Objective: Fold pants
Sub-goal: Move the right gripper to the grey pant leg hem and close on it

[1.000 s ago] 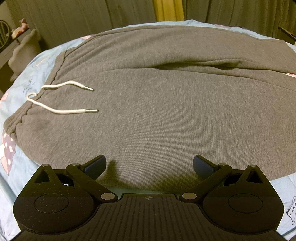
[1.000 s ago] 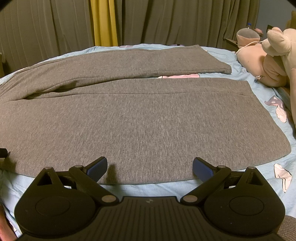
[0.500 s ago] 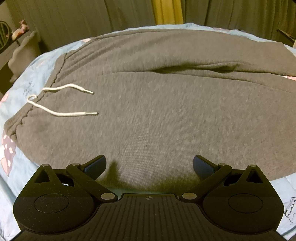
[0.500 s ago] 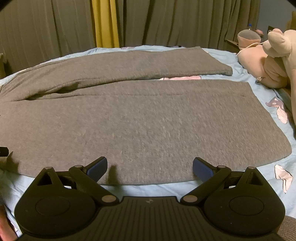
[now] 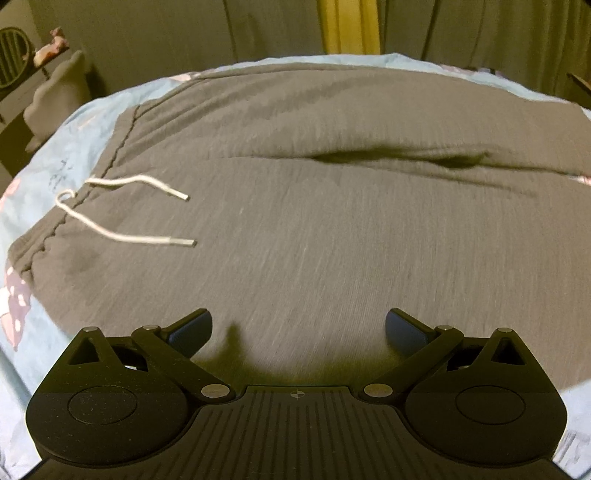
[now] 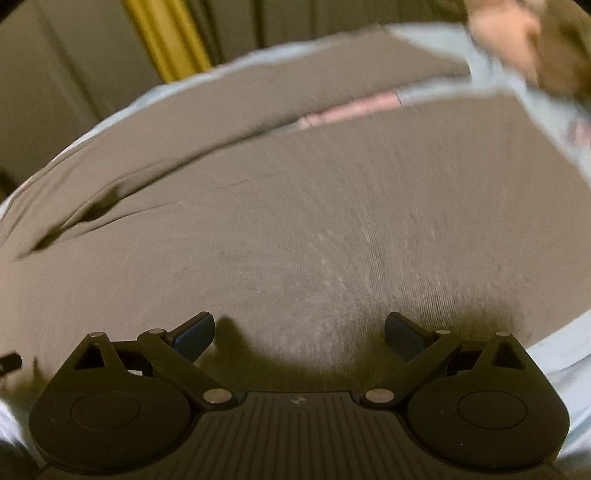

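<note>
Grey knit drawstring pants [image 5: 332, 236] are spread flat on a pale blue bed [image 5: 74, 140], both grippers' fingers [image 5: 192, 328] wide apart and empty, so the near edge seemingly awaits pinching.

No legible text, label, brand or number anywhere in either view.

This is a bedroom in a home. A bed covered with a light blue printed sheet [image 5: 59, 147] fills both views, and grey pants [image 5: 332, 229] lie spread across it. Heavy drab curtains [image 5: 184, 33] with a yellow strip [image 5: 349, 26] between them hang behind the bed. A pink soft toy [image 6: 517, 33], blurred, sits at the far corner, and a dark shelf with a small figure [image 5: 51, 46] stands at the left.
</note>
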Demonstrator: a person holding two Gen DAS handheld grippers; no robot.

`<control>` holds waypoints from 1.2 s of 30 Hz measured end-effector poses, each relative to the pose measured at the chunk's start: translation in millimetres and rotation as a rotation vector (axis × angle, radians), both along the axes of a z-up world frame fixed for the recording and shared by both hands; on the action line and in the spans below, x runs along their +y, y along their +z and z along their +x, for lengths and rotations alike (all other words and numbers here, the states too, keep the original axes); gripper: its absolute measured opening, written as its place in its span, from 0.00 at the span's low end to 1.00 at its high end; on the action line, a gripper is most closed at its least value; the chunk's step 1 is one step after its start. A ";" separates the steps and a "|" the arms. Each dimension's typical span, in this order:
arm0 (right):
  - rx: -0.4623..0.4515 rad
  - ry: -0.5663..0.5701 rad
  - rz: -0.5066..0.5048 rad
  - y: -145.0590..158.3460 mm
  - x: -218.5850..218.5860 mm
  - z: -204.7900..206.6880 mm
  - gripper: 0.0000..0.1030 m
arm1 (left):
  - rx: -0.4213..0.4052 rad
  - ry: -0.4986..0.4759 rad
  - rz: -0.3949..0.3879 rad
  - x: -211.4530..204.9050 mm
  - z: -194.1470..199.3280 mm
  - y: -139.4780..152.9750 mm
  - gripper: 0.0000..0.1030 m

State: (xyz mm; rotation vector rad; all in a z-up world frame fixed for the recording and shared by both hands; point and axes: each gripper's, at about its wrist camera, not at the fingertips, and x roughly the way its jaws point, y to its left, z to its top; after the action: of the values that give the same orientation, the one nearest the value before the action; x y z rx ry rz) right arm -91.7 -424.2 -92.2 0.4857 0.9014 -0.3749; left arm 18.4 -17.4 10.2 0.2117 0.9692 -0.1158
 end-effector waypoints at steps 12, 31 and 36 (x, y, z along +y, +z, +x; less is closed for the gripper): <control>0.104 0.135 -0.011 50.2 -17.5 69.9 0.96 | -0.144 0.278 -0.008 28.1 52.7 -32.0 1.00; 0.060 -0.437 -0.069 44.8 -191.0 366.9 0.54 | -0.328 0.370 0.011 25.3 58.0 -51.5 1.00; 0.040 -0.463 -0.064 30.4 -193.0 373.8 0.54 | -0.326 0.406 -0.027 28.8 59.3 -52.0 1.00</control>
State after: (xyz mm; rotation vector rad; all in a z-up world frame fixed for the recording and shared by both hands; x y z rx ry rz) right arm 282.0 -617.2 -61.8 0.6296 0.8082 -0.8346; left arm 77.7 11.4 -41.8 0.0046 0.6686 0.2714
